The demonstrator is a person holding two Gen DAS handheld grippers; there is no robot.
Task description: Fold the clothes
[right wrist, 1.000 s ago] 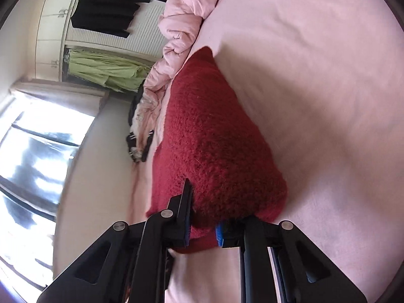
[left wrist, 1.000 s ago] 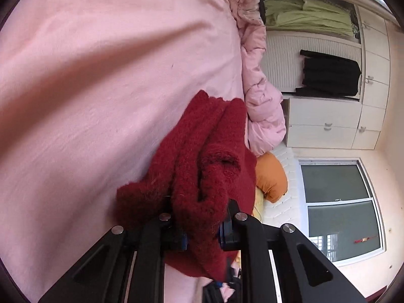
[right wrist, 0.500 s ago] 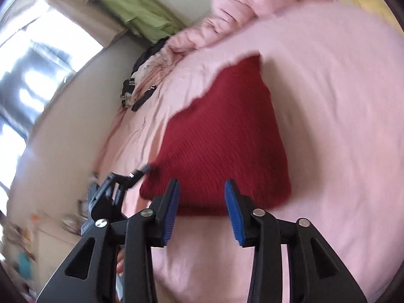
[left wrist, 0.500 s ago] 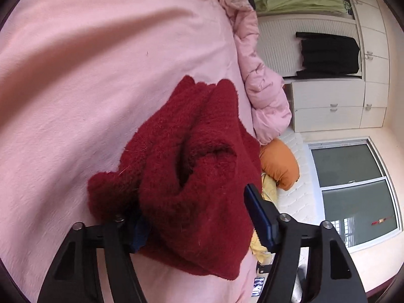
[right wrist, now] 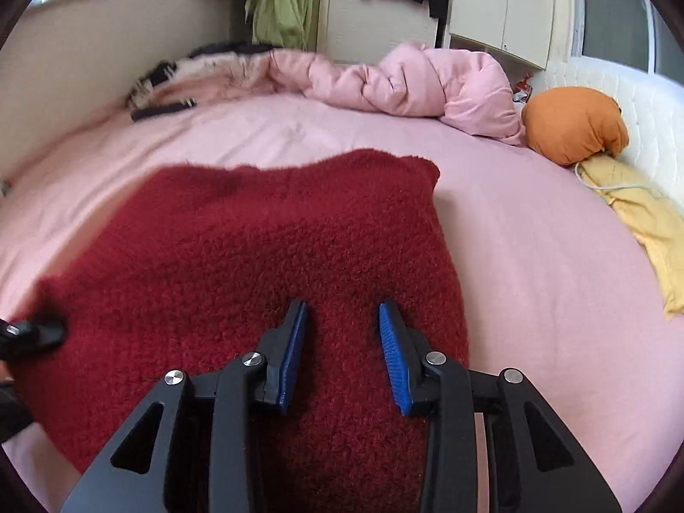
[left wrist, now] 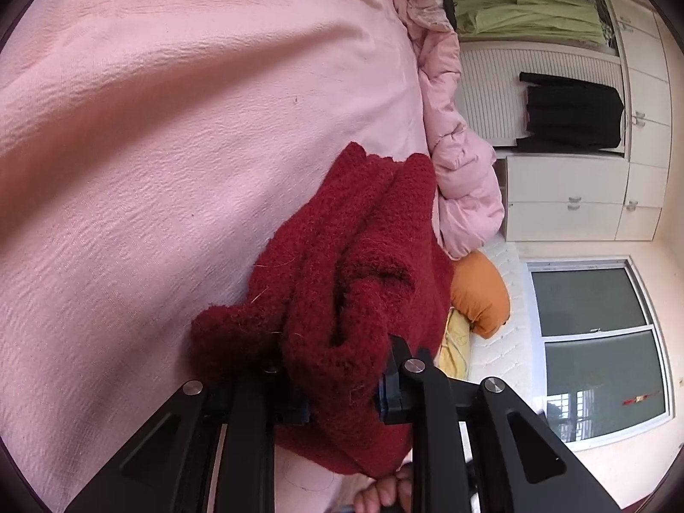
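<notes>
A fuzzy dark red sweater (right wrist: 265,256) lies folded on the pink bed sheet (right wrist: 534,256). In the left wrist view its bunched edge (left wrist: 342,299) fills the gap of my left gripper (left wrist: 344,397), whose jaws are closing with the pads pressing on the fabric. One of that gripper's fingers (right wrist: 38,332) shows at the sweater's left edge in the right wrist view. My right gripper (right wrist: 344,342) hovers over the near part of the sweater. Its jaws are closing, with the blue pads apart and nothing pinched between them.
A crumpled pink duvet (right wrist: 406,81) lies along the far side of the bed. An orange cushion (right wrist: 573,124) and a yellow cloth (right wrist: 641,213) sit by the white headboard on the right. White wardrobes with a hanging black garment (left wrist: 573,115) stand behind. A person's hand (left wrist: 384,496) shows below the left gripper.
The right gripper let go of the sweater, rolled upright and drew back above it, and the sweater now lies flat. The left gripper opened wide, then closed again on the bunched edge.
</notes>
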